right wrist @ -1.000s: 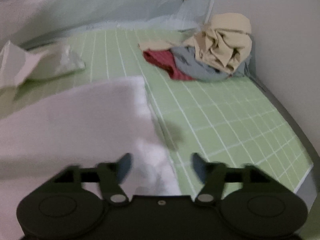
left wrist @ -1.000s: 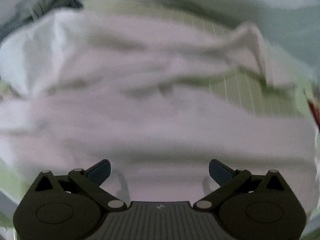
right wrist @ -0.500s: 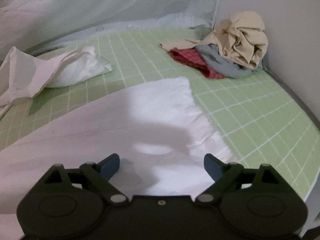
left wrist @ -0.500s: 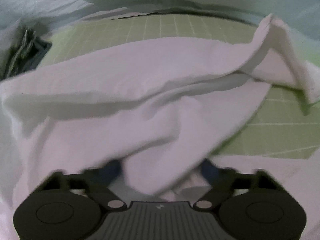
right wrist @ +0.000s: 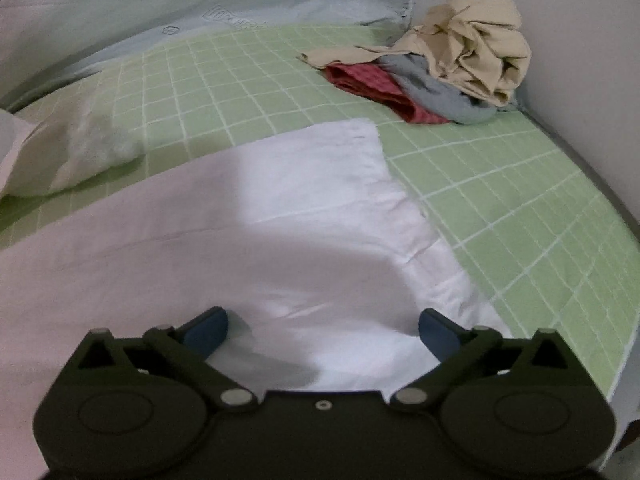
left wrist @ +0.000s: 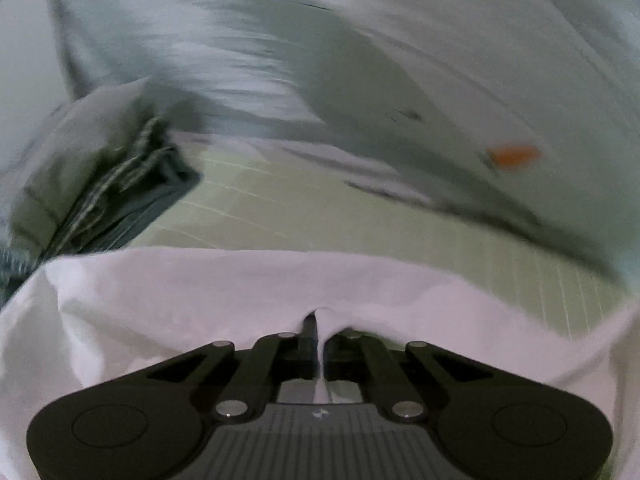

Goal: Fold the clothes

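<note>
A white garment (right wrist: 280,216) lies spread over the green checked sheet (right wrist: 500,184). In the left wrist view my left gripper (left wrist: 318,332) is shut on a fold of the white garment (left wrist: 200,292), which drapes up around both fingers; the picture is blurred by motion. In the right wrist view my right gripper (right wrist: 322,330) hovers over the flat cloth near its right edge. Its jaws are opening wide, the blue pads (right wrist: 206,332) stand apart and press on nothing. A bunched part of the white garment (right wrist: 80,152) lies at the left.
A pile of clothes (right wrist: 452,76), beige, grey and red, sits at the far right corner against the wall. A pale printed sheet (right wrist: 200,4) hangs behind the bed. Dark folded clothes (left wrist: 108,196) lie at the left of the left wrist view. The bed's right edge (right wrist: 624,344) is close.
My left gripper went from wide open to shut on a fold of the white cloth and swung across the bed. My right gripper opened wider and sank slightly over the cloth.
</note>
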A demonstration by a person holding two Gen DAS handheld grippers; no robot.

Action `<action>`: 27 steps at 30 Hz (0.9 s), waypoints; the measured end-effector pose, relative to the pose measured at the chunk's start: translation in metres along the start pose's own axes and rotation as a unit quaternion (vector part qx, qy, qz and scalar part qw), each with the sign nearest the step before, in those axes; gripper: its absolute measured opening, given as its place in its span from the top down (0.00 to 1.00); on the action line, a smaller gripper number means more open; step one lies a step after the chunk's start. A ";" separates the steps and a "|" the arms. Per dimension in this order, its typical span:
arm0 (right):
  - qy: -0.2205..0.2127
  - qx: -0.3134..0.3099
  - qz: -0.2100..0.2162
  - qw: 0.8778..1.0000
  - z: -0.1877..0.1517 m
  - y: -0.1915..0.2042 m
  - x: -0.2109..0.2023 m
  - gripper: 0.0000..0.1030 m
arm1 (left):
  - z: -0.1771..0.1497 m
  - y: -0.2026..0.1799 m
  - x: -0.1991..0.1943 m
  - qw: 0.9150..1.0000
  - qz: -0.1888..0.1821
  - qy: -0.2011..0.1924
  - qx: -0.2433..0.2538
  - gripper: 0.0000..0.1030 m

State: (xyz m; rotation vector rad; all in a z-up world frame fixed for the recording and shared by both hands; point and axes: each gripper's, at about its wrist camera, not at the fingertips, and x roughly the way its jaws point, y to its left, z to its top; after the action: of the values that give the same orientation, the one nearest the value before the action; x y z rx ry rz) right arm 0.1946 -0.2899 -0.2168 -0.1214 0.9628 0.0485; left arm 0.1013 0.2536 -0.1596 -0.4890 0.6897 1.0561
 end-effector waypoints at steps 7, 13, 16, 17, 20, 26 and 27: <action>-0.006 0.008 0.019 1.000 -0.003 -0.001 0.001 0.00 | -0.014 -0.013 -0.015 0.999 0.006 0.034 0.036 0.43; -0.020 -0.008 0.026 0.999 -0.012 0.000 -0.008 0.00 | -0.077 -0.002 -0.073 0.992 -0.037 0.061 0.103 0.21; -0.035 -0.023 0.035 0.998 -0.023 0.001 -0.019 0.00 | -0.119 0.001 -0.099 0.985 -0.047 0.093 0.135 0.20; -0.041 -0.026 0.038 0.998 -0.027 -0.001 -0.023 0.00 | -0.133 0.001 -0.104 0.982 -0.051 0.109 0.145 0.20; -0.052 -0.027 0.039 0.998 -0.041 -0.009 -0.033 0.00 | -0.174 -0.003 -0.116 0.971 -0.058 0.152 0.173 0.20; -0.065 -0.037 0.013 0.997 -0.067 -0.047 -0.049 0.00 | -0.218 -0.001 -0.137 0.965 -0.060 0.188 0.174 0.17; -0.064 -0.039 0.011 0.997 -0.071 -0.055 -0.049 0.00 | -0.222 0.000 -0.140 0.966 -0.056 0.191 0.165 0.17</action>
State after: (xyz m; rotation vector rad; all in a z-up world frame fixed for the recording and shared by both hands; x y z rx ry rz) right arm 0.1140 -0.3526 -0.2123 -0.1781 0.8343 0.1127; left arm -0.0051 0.0192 -0.2129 -0.4376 1.1441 0.7241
